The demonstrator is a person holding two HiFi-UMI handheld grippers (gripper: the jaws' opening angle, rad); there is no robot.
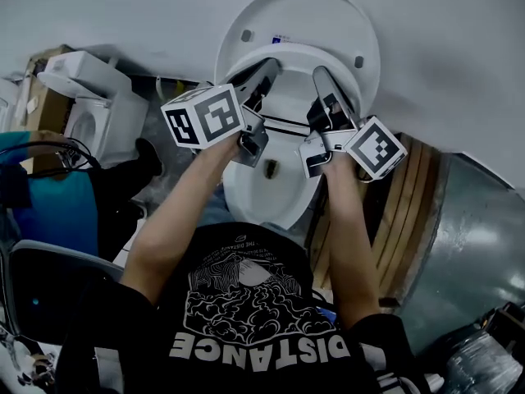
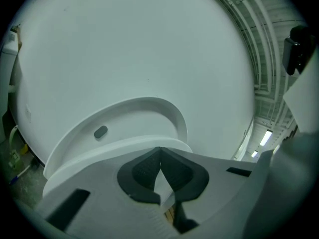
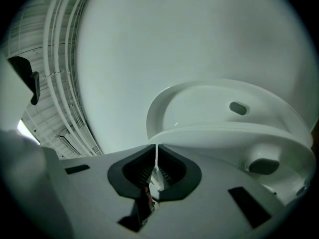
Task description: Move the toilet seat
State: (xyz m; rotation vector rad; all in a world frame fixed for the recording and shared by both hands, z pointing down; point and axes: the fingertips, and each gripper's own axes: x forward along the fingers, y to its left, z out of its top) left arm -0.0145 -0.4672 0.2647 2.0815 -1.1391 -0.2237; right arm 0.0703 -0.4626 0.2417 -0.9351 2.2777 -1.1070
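— How many grippers are at the toilet seat (image 3: 224, 132)?
— Two: your left gripper (image 2: 160, 149) and right gripper (image 3: 156, 146), both pressed together, pinching nothing, tips by the one seat's front rim, under one raised lid (image 1: 299, 11).

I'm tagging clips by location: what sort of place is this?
Probably a workshop or warehouse rather than a bathroom: a second toilet stands at the left, wooden boards lie beside the toilet, and a strip light shows on a high ceiling.

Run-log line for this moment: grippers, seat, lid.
left gripper: shut | right gripper: shut | toilet seat: tilted up, rim at both jaw tips | lid: raised
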